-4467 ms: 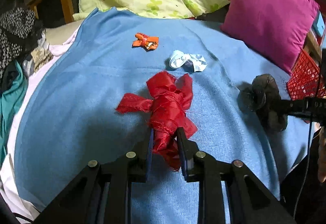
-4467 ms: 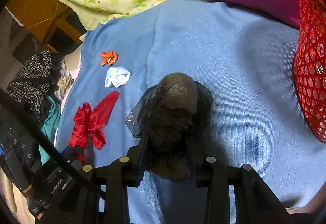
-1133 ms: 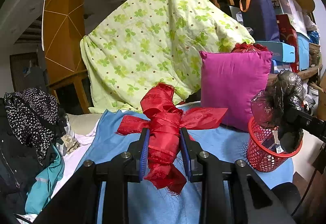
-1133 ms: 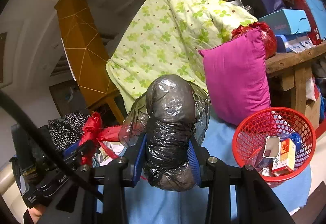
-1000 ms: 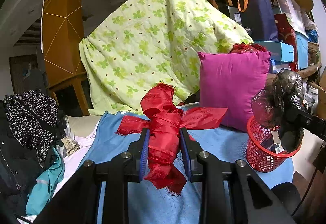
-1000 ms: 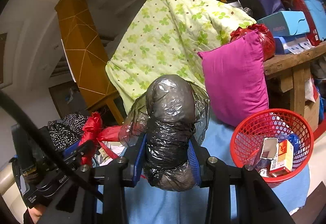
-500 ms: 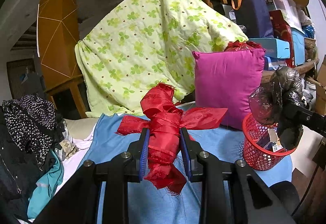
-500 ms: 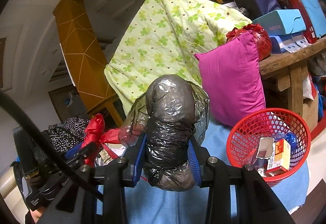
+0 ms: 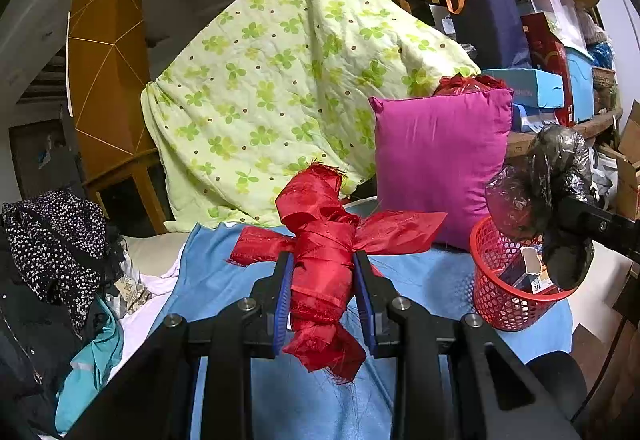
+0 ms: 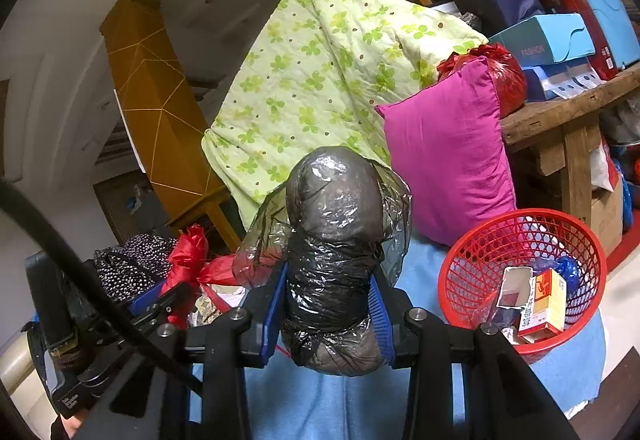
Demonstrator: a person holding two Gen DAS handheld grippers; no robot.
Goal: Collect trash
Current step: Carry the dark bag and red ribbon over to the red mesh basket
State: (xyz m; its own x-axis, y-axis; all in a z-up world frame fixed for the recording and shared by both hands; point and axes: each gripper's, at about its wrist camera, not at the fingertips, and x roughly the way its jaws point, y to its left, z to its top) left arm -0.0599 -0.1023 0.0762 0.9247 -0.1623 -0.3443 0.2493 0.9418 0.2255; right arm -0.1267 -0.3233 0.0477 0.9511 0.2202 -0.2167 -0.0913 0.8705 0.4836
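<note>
Red crinkled satin ribbon bundle (image 9: 322,264), one piece of trash, is clamped upright between the narrow-set jaws of the left gripper (image 9: 323,294), raised clear of the blue cloth-covered bed (image 9: 224,280). A second piece, the wadded black-and-grey plastic film bag (image 10: 334,264), is pinched likewise by the right gripper (image 10: 331,316), and in the left wrist view it hangs just above the near rim of the red plastic mesh basket (image 10: 472,272). That basket stands at the bed's right end, just beside the upright magenta cushion (image 10: 448,151), and already holds a torn white carton, a red-and-yellow printed box (image 10: 546,300) and a scrap of blue plastic. The step in hand appears to be delivery: each bundle is best carried over the middle of the basket mouth before the jaws part, since the bag's loose film and the ribbon's trailing tails could catch on the rim or the pads. Releasing one at a time would keep the grippers from crowding each other.
</note>
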